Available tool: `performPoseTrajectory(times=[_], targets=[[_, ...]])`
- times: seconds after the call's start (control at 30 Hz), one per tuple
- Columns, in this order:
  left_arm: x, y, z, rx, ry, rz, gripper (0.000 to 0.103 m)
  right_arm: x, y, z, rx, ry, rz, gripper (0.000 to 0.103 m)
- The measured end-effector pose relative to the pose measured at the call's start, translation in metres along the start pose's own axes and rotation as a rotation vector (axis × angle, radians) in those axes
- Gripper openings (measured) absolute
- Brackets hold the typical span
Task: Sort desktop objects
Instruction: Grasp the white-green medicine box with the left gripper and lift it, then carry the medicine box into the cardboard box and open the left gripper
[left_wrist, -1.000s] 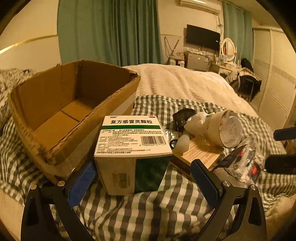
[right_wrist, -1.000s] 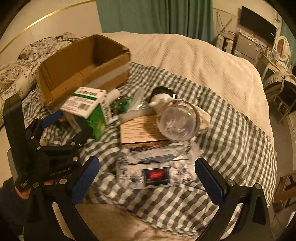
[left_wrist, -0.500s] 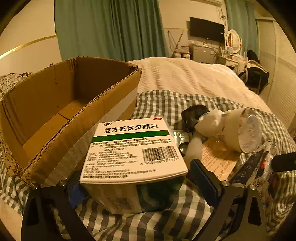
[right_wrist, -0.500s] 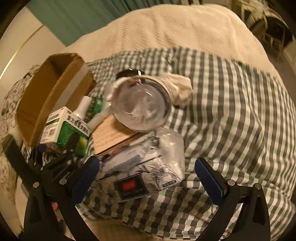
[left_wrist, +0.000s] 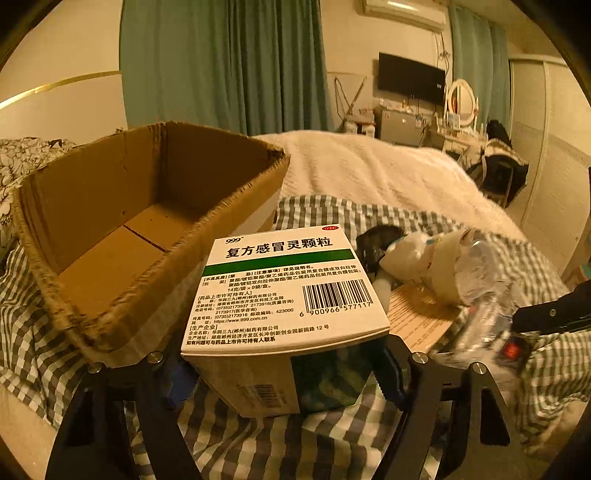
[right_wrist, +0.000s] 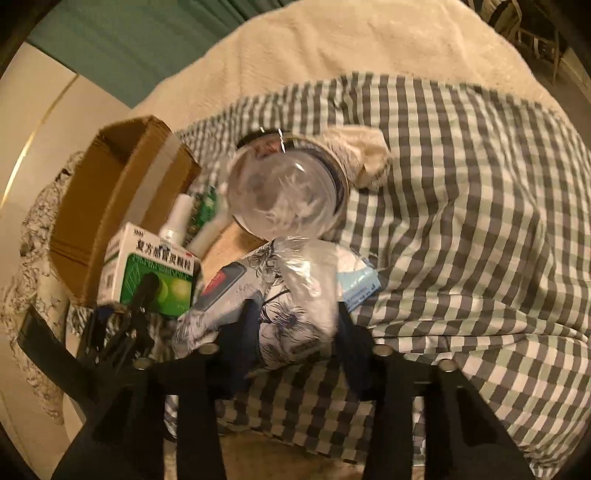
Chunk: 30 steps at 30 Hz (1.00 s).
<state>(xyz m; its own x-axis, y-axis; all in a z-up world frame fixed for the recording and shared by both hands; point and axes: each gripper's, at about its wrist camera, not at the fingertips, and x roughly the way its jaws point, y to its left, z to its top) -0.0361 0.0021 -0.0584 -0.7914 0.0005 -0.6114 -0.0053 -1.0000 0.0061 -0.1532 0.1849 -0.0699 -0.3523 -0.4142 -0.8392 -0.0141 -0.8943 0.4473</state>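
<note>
Cardboard box (left_wrist: 122, 229) waiting empty; left tool (left_wrist: 284, 373) just closed onto medicine box (left_wrist: 284, 295), right tool (right_wrist: 295, 328) just squeezed tissue pack (right_wrist: 280, 306), ready for lifting

A dim, warm-lit bedroom: teal curtains (left_wrist: 225, 62), wall-mounted television (left_wrist: 411, 77), oval vanity mirror (left_wrist: 460, 98), cream bedspread (left_wrist: 373, 173).

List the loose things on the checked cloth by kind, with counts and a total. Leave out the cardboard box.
Medicine box: 1
Floral tissue pack: 1
Clear-topped jar: 1
White spray bottle: 1
Brown paper-covered flat item: 1
Black object: 1
Total: 6 that I can tell apart; more may be hidden in the pile.
</note>
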Motion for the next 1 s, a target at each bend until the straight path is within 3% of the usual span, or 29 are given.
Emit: performPoseTrajectory(times=[0.3, 0.57, 0.83, 1.0], targets=[[-0.041, 0.006, 0.007, -0.034, -0.055, -0.071, 0.079, -0.029, 0.045, -0.022, -0.139, -0.105, -0.036, 0.015], [-0.087, 0.027, 0.044, -0.073, -0.138, -0.113, 0.079, -0.077, 0.107, -0.035, -0.337, -0.234, -0.093, 0.011], [-0.103, 0.069, 0.102, -0.060, -0.229, -0.020, 0.079, -0.110, 0.182, -0.009, -0.475, -0.323, -0.065, 0.011], [-0.084, 0.109, 0.111, -0.075, -0.223, 0.068, 0.079, -0.102, 0.236, 0.018, -0.540, -0.356, -0.035, 0.011]])
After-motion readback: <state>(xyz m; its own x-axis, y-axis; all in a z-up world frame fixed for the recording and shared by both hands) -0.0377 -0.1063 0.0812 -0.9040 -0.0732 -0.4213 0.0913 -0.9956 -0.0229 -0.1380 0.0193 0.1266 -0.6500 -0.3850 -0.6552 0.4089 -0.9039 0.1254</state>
